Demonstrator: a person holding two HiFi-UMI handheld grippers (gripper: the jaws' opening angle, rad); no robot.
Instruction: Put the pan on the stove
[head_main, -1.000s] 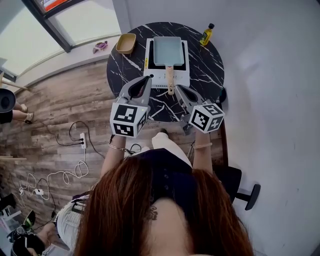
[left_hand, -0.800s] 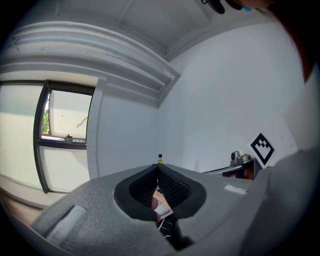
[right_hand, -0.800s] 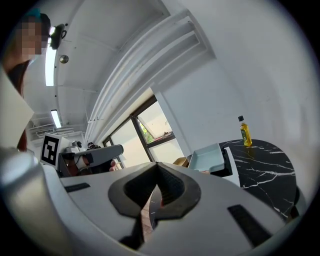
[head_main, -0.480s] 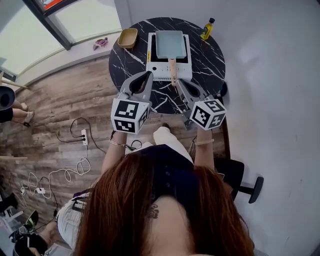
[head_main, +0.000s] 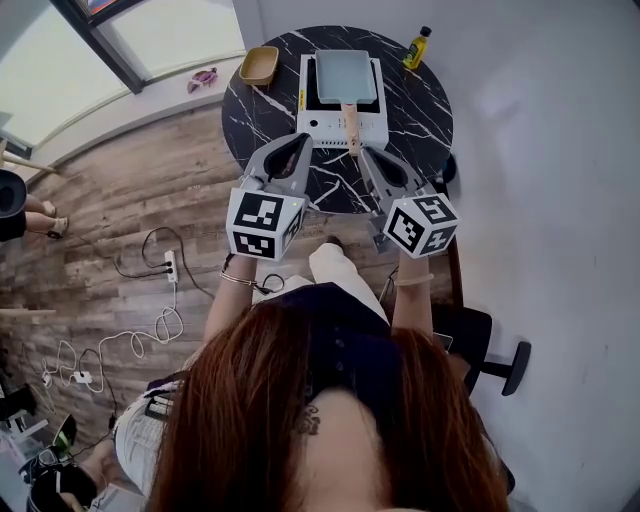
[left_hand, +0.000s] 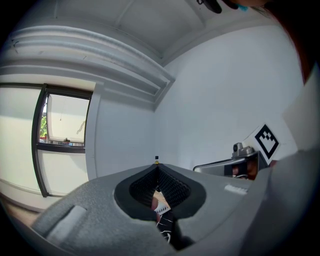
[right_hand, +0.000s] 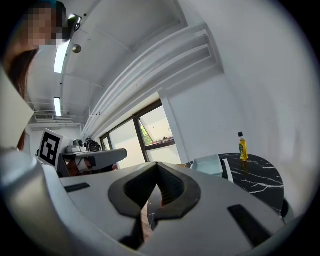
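A pale blue rectangular pan (head_main: 346, 76) sits on the white portable stove (head_main: 322, 127). Its wooden handle (head_main: 351, 118) points toward me. The stove stands on a round black marble table (head_main: 410, 110). My left gripper (head_main: 302, 138) hovers shut and empty over the table's near edge, left of the stove's front. My right gripper (head_main: 360, 152) is shut and empty just beside the end of the handle, not holding it. In the left gripper view the jaws (left_hand: 157, 165) meet at their tips. The right gripper view shows closed jaws (right_hand: 158, 167) with the pan (right_hand: 207, 164) beyond.
A yellow oil bottle (head_main: 416, 47) stands at the table's far right and shows again as the bottle (right_hand: 242, 146) on the table (right_hand: 255, 180). A wooden dish (head_main: 259, 64) sits at the far left. Cables and a power strip (head_main: 168, 268) lie on the wood floor. A chair base (head_main: 515, 365) is at right.
Both grippers have risen a little and drifted forward with my head. They stay shut and empty. The pan has not moved on the stove.
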